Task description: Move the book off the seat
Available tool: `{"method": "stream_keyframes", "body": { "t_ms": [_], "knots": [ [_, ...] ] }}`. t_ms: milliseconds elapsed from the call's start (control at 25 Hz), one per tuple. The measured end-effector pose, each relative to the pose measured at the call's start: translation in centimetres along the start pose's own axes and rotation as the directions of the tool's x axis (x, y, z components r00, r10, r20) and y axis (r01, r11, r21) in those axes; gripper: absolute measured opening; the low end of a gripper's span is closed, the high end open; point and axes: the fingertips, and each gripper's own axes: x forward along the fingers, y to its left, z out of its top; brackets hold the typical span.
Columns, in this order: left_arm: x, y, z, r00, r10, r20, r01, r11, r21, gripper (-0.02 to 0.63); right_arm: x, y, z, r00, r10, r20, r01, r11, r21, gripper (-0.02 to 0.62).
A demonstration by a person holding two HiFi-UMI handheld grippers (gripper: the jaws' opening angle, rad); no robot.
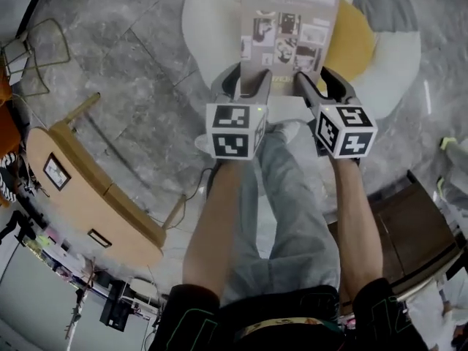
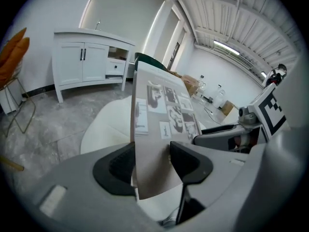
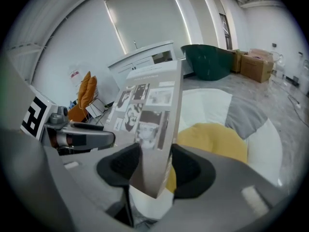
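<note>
Risk: you hold the book point(image 1: 289, 31) only by its two near corners. Its long free end could lever it out of the pads if you swing fast. If your hands drift apart or twist against each other, the cover may bend or one corner may slip.

Left hand-held gripper point(image 2: 152, 161): pinching the left corner. Right hand-held gripper point(image 3: 157, 166): pinching the right corner.

The book rises up and away from both, over the white seat point(image 1: 208, 20) near the yellow cushion point(image 1: 357, 39). It looks lifted clear of the seat.
</note>
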Motion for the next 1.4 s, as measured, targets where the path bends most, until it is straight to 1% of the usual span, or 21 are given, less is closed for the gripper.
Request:
{"method": "stream_keyframes", "body": {
  "t_ms": [160, 240, 320, 440, 480, 520, 600, 680, 720, 880, 1040, 1120, 1160, 1200, 1240, 1280, 1320, 1360, 1400],
  "knots": [
    [-3.0, -0.9, 2.1, 0.996, 0.042, 0.076, -0.04, 0.999, -0.023, 0.219, -2.5, 1.3, 2.7, 0.999, 0.025, 0.037, -0.022, 0.997, -0.074, 0.209],
    [-5.2, -0.4, 2.3, 0.993, 0.066, 0.097, -0.061, 0.997, -0.056, 0.219, -3.3, 3.1, 3.6, 0.998, 0.046, 0.04, -0.041, 0.993, -0.108, 0.209],
    [-7.8, 3.3, 1.9, 0.988, 0.106, 0.116, -0.094, 0.99, -0.104, 0.219, -1.7, 7.4, 4.5, 0.997, 0.078, 0.029, -0.073, 0.985, -0.156, 0.209],
    [-12.5, 11.4, 0.5, 0.976, 0.172, 0.135, -0.147, 0.973, -0.179, 0.219, 2.3, 16.1, 5.5, 0.991, 0.133, -0.009, -0.131, 0.967, -0.221, 0.209],
    [-13.7, 13.2, 0.2, 0.971, 0.193, 0.141, -0.163, 0.966, -0.2, 0.22, 3.2, 18.2, 5.9, 0.989, 0.15, -0.019, -0.15, 0.96, -0.238, 0.209],
    [-14.5, 14.1, 0.1, 0.966, 0.213, 0.148, -0.178, 0.959, -0.218, 0.221, 3.5, 19.3, 6.2, 0.986, 0.166, -0.027, -0.167, 0.953, -0.254, 0.209],
    [-15.3, 13.8, 0.3, 0.953, 0.254, 0.164, -0.209, 0.945, -0.252, 0.221, 3.1, 19.8, 6.8, 0.98, 0.196, -0.036, -0.198, 0.938, -0.284, 0.209],
    [-16.7, 13.8, 0.4, 0.938, 0.297, 0.18, -0.239, 0.928, -0.285, 0.221, 2.7, 20.8, 7.4, 0.973, 0.228, -0.045, -0.23, 0.919, -0.319, 0.208],
    [-17.9, 14.9, 0.2, 0.929, 0.32, 0.188, -0.255, 0.918, -0.305, 0.221, 3.0, 22.4, 7.7, 0.967, 0.248, -0.053, -0.25, 0.907, -0.339, 0.208],
    [-24.6, 22.9, -2.2, 0.881, 0.426, 0.209, -0.321, 0.859, -0.398, 0.221, 6.3, 33.1, 8.2, 0.932, 0.343, -0.112, -0.358, 0.836, -0.416, 0.207],
    [-30.5, 28.5, -5.0, 0.839, 0.5, 0.217, -0.361, 0.808, -0.465, 0.222, 7.9, 41.9, 7.5, 0.909, 0.385, -0.162, -0.414, 0.775, -0.478, 0.206],
    [-32.5, 29.1, -5.4, 0.812, 0.538, 0.227, -0.376, 0.779, -0.502, 0.222, 7.5, 44.1, 7.8, 0.897, 0.402, -0.185, -0.437, 0.737, -0.515, 0.206],
    [-32.3, 28.2, -5.4, 0.805, 0.547, 0.23, -0.378, 0.772, -0.512, 0.222, 7.0, 43.4, 7.9, 0.894, 0.406, -0.19, -0.442, 0.728, -0.525, 0.206],
    [-30.7, 26.0, -5.0, 0.813, 0.532, 0.236, -0.369, 0.786, -0.496, 0.222, 6.2, 40.7, 7.7, 0.9, 0.399, -0.175, -0.429, 0.743, -0.514, 0.206],
    [-27.7, 22.8, -4.3, 0.844, 0.476, 0.245, -0.343, 0.832, -0.436, 0.222, 5.0, 36.0, 7.0, 0.92, 0.372, -0.124, -0.385, 0.795, -0.47, 0.206],
    [-23.7, 18.7, -3.3, 0.89, 0.381, 0.249, -0.293, 0.898, -0.328, 0.222, 3.4, 30.0, 5.9, 0.947, 0.318, -0.043, -0.309, 0.869, -0.386, 0.206],
    [-19.6, 14.8, -2.0, 0.93, 0.279, 0.239, -0.231, 0.95, -0.208, 0.222, 1.9, 23.9, 4.9, 0.967, 0.25, 0.039, -0.229, 0.931, -0.285, 0.206],
    [-16.2, 11.7, -0.8, 0.952, 0.209, 0.224, -0.185, 0.975, -0.124, 0.222, 1.0, 19.1, 4.4, 0.975, 0.2, 0.094, -0.177, 0.962, -0.209, 0.206],
    [-14.1, 10.1, 0.1, 0.958, 0.188, 0.218, -0.171, 0.981, -0.094, 0.222, 0.8, 16.4, 4.7, 0.976, 0.185, 0.114, -0.163, 0.97, -0.18, 0.206]
  ]
}}
